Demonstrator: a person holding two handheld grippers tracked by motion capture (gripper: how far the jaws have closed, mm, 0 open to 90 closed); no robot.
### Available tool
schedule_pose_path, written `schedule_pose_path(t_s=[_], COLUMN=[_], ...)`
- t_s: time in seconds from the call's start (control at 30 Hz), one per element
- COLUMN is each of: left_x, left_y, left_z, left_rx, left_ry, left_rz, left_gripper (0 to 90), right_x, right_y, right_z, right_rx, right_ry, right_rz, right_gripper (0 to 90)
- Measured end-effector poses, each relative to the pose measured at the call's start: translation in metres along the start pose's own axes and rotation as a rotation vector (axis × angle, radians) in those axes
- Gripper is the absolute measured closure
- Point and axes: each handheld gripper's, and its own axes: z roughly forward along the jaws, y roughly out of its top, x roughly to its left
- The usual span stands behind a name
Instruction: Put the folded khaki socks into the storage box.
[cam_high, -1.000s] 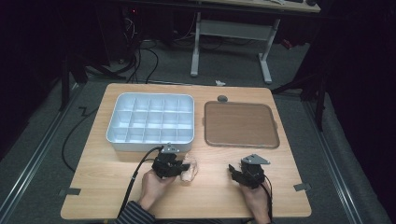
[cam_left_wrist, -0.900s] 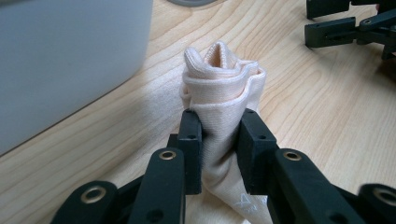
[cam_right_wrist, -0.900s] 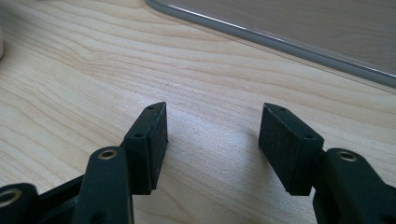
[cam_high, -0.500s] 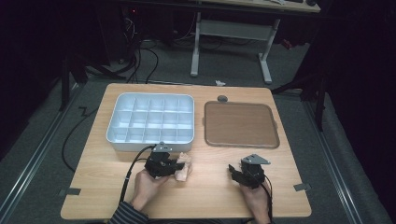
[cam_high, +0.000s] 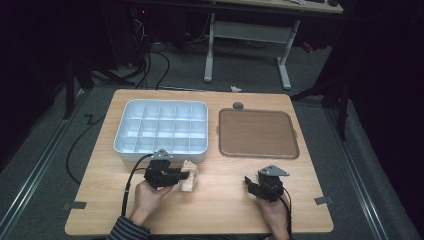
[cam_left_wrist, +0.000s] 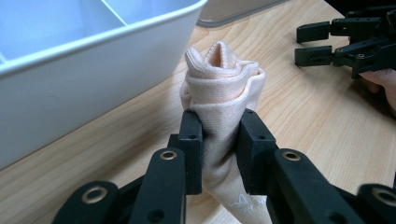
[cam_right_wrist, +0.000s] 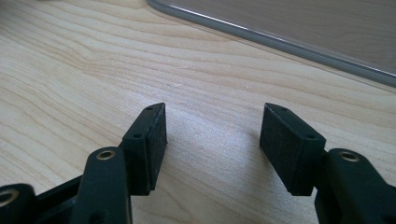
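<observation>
My left gripper (cam_high: 183, 175) (cam_left_wrist: 220, 154) is shut on a rolled pale peach sock (cam_left_wrist: 222, 88) (cam_high: 189, 175), pinching it near the middle. The sock hangs just in front of the white compartment box (cam_high: 131, 142) (cam_left_wrist: 84, 88), near its front right corner. At the front right of the table my right gripper (cam_high: 248, 183) (cam_right_wrist: 212, 144) rests low over bare wood, open, with nothing between its jaws. The left gripper view also shows the right gripper (cam_left_wrist: 314, 43) farther off at the upper right.
A brown tray (cam_high: 257, 133) with a pale rim lies right of the white box; its edge (cam_right_wrist: 280, 39) crosses the top of the right gripper view. A small grey knob (cam_high: 238, 105) sits behind the tray. Cables trail from both grippers over the table's front.
My left gripper has carried the sock a little left and up toward the white box, lifting it off the wood. The right gripper has stayed put.
</observation>
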Motion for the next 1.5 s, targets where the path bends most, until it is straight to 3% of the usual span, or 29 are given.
schedule_pose_path(t_s=[0.5,0.63,1.13,1.5], left_x=[0.005,0.009,0.012,0.021], left_y=[0.011,0.015,0.029,0.041], left_z=[-0.020,-0.026,-0.040,-0.052], left_rx=[-0.026,-0.036,-0.020,-0.037], left_ry=[0.010,-0.013,0.056,0.080], left_rz=[0.004,-0.014,0.024,0.009], left_gripper=[73.9,74.0,74.2,74.1], right_x=[0.000,0.000,0.000,0.000], right_y=[0.000,0.000,0.000,0.000], right_z=[0.000,0.000,0.000,0.000], right_rx=[0.000,0.000,0.000,0.000], right_ry=[0.001,0.001,-0.004,-0.008], right_rz=[0.003,0.004,0.002,0.002], right_gripper=[41.5,41.6,41.8,42.6])
